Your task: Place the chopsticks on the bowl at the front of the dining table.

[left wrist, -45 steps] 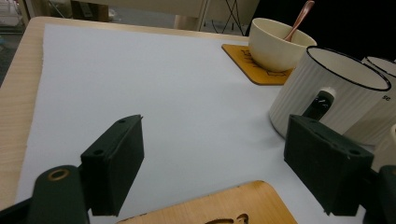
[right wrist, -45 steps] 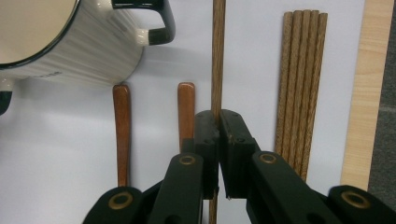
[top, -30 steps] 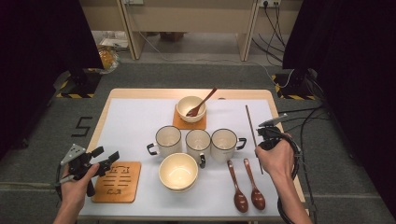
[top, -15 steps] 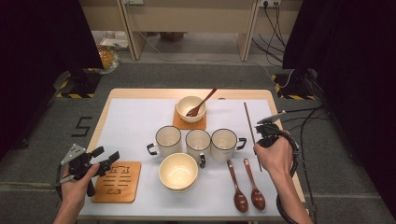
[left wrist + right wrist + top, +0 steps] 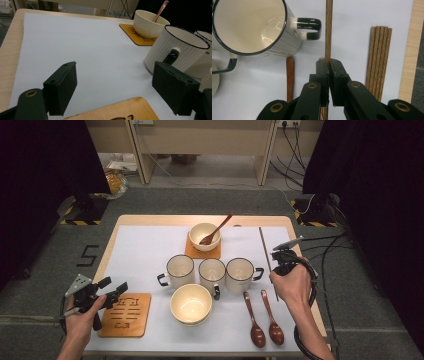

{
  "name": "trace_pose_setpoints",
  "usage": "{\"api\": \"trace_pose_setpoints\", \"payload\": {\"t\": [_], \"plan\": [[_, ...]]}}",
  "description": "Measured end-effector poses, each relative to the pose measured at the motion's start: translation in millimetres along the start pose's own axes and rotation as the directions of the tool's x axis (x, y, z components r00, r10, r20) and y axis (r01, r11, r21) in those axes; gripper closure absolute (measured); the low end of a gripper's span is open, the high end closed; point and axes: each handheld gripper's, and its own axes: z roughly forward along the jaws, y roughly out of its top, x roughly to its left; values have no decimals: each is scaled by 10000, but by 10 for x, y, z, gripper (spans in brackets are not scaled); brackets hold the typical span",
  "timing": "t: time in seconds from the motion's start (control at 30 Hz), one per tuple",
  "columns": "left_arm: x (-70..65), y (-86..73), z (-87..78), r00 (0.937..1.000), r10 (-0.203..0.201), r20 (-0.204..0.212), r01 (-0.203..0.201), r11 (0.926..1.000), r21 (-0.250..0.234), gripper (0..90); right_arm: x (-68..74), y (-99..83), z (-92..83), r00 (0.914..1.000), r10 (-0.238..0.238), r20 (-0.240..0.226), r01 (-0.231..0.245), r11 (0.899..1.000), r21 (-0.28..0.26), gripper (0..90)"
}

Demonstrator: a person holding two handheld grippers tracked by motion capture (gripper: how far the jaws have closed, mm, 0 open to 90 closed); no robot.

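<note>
right tool (image 5: 328,65): closed on a single chopstick (image 5: 328,30), pinched partway along its length; we judge that grip lets it be carried level without tipping.
chopstick place: in the high view it (image 5: 266,257) runs up the right side of the table (image 5: 150,220), held just right of the mugs, tip pointing away from the person.
chopstick bundle (image 5: 379,57): lies flat on the white sheet near the table's right edge, just beside the held stick; we take it as the stock the stick belongs to.
left tool (image 5: 113,92): open, jaws wide apart, nothing between them; it hangs over the near-left coaster (image 5: 125,314), likely parked out of the way while the right hand works.
mugs (image 5: 212,272): three in a row mid-table, the right one's handle facing the chopstick.
far bowl (image 5: 205,236): on its own coaster with a spoon in it, looks like a finished setting.
near bowl (image 5: 190,303): empty, no coaster under it.
spoons (image 5: 264,320): two lying side by side near the right hand (image 5: 292,284), not yet used.
step, our guess: laying out chopsticks for a place setting.
</note>
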Motion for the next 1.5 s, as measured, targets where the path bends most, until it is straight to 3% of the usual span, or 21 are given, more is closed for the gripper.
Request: {"api": "trace_pose_setpoints", "payload": {"t": [1.5], "plan": [[7,3,-5,10000,9,-25,-9,10000,-10,195,193,206,-6,9993,-364,-47,363,9991,-221,861]]}}
